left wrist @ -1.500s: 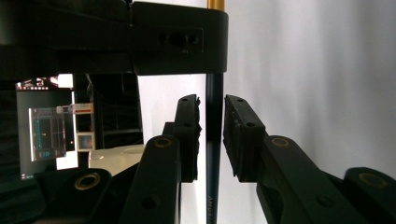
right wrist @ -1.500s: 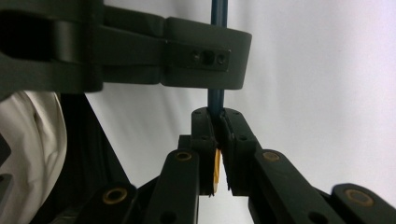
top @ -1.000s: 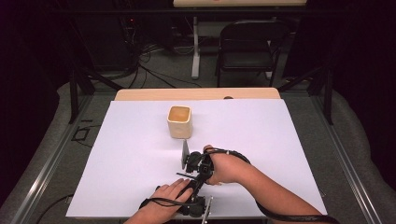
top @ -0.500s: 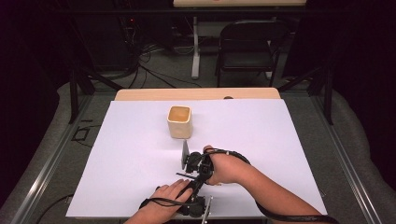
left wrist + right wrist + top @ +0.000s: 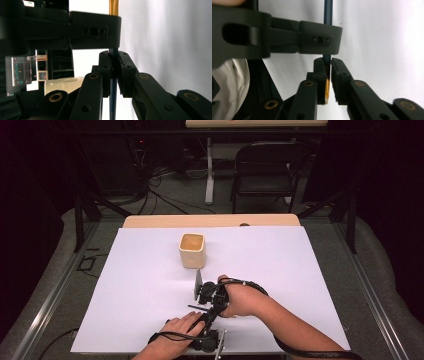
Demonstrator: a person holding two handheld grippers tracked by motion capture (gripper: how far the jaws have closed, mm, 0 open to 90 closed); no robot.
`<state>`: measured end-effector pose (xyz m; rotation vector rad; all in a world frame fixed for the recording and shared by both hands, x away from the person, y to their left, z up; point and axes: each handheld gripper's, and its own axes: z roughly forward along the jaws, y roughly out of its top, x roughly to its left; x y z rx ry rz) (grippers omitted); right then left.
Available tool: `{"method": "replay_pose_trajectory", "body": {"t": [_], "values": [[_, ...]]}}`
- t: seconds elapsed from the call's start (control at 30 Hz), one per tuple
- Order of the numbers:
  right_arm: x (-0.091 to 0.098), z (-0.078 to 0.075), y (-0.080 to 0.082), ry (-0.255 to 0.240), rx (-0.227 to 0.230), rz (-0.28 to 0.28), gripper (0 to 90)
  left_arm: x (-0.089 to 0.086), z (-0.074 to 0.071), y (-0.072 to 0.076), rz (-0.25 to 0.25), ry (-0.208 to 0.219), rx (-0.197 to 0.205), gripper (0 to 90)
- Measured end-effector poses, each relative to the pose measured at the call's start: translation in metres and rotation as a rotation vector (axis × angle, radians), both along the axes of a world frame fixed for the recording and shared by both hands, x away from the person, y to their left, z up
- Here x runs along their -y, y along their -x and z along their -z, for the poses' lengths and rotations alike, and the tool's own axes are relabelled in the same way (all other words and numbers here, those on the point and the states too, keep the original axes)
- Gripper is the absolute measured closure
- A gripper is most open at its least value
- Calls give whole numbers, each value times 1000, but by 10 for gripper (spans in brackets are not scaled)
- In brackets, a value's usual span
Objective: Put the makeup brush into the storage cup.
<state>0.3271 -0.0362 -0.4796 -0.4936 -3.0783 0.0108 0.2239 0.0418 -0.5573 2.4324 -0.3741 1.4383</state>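
A thin pen with a dark blue shaft (image 5: pixel 113 100) and a yellow end (image 5: pixel 327 90) runs between my two grippers, which face each other near the table's front edge. My left gripper (image 5: pixel 113 72) is shut on the blue shaft. My right gripper (image 5: pixel 329 80) has the yellow end between its pads. Its jaws have just been opening, and a sliver of light shows beside the pen. In the high view the right gripper (image 5: pixel 209 296) sits just beyond the left gripper (image 5: pixel 206 332), with a hand on each.
A cream square cup (image 5: pixel 192 250) stands upright behind the grippers, mid-table, on a white sheet (image 5: pixel 280 265); it also appears in the left gripper view as the cup (image 5: pixel 63 83). A wooden table edge (image 5: pixel 210 221) and a black chair (image 5: pixel 265 170) lie beyond.
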Motion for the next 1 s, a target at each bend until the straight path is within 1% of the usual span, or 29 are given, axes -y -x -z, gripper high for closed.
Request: {"method": "replay_pose_trajectory", "body": {"t": [0.13, 0.17, 0.3, 0.4, 0.47, 0.57, 0.67, 0.8, 0.83, 0.87, 0.93, 0.97, 1.0], "values": [[2, -3, 0, 4, 3, 5, 764, -2, -1, -1, -7, -3, 2, 824], [4, -4, 0, -3, 6, 3, 743, -3, 0, -1, -10, -2, -1, 824], [6, -5, 0, -5, 5, -1, 720, -5, -1, -2, -15, -10, 3, 824], [8, -6, 2, -11, 3, 2, 702, -7, 0, -3, -17, -2, 0, 824], [9, -7, 2, -15, 7, -5, 690, -8, 0, -3, -24, -10, 1, 824], [12, -9, 4, -19, 16, -14, 657, -10, 1, -3, -24, -5, -3, 824], [16, -10, 5, -24, 23, -19, 624, -11, 2, -3, -28, -13, -3, 824], [23, -10, 6, -26, 28, -13, 606, -12, 2, -4, -32, -11, -3, 824], [25, -11, 6, -24, 28, -5, 601, -13, 2, -4, -37, -15, -10, 825], [29, -11, 6, -31, 32, 0, 590, -14, 1, -4, -40, -23, -8, 824], [30, -11, 5, -32, 32, 2, 585, -15, 1, -5, -46, -13, -14, 824], [32, -11, 5, -39, 32, 7, 575, -15, 0, -5, -51, -15, -14, 824], [33, -11, 5, -45, 33, 8, 562, -16, 0, -5, -51, -9, -18, 824]]}}
